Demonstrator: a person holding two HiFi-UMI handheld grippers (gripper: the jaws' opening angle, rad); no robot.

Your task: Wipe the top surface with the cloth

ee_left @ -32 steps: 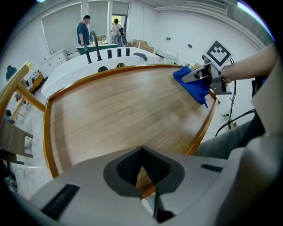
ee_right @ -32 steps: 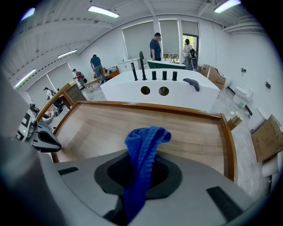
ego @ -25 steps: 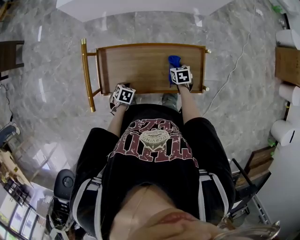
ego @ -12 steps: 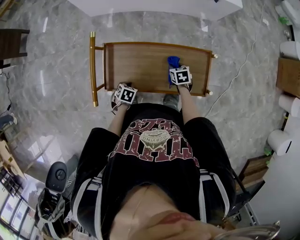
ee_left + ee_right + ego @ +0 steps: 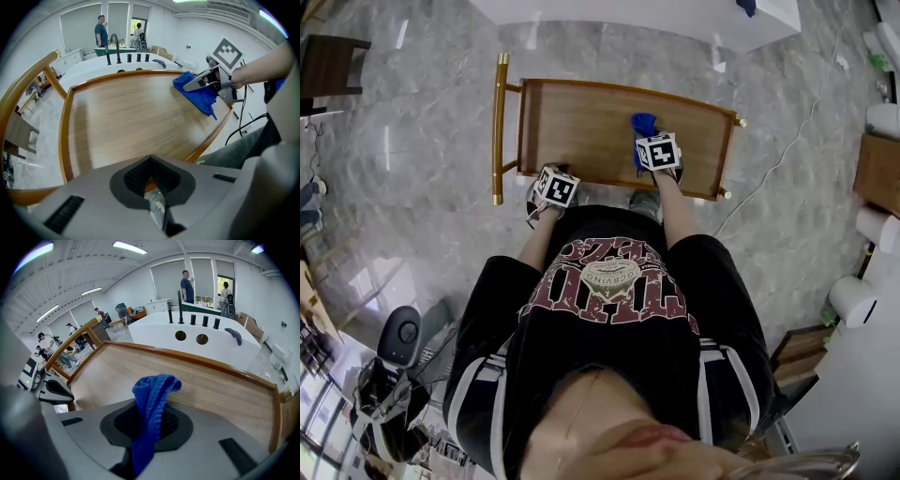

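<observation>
The wooden cart top (image 5: 581,127) lies in front of me, with a raised rim and a gold handle (image 5: 499,131) at its left end. A blue cloth (image 5: 643,125) rests on the right part of the top, and my right gripper (image 5: 654,148) is shut on it. In the right gripper view the cloth (image 5: 152,397) bunches up out of the closed jaws of the right gripper (image 5: 149,423). My left gripper (image 5: 551,183) sits at the near edge of the top. The left gripper (image 5: 150,171) is shut on nothing. From there the cloth (image 5: 199,96) shows at the far right.
A white counter (image 5: 628,14) stands just beyond the cart, with black taps (image 5: 180,305) on it. A cable (image 5: 787,131) runs over the marble floor on the right. A dark stool (image 5: 328,61) is far left. People stand at the windows in the background.
The head view has swung, so the cart now sits further right and slightly turned in the picture. Both grippers keep their places at the near edge, and the cloth stays gripped.
</observation>
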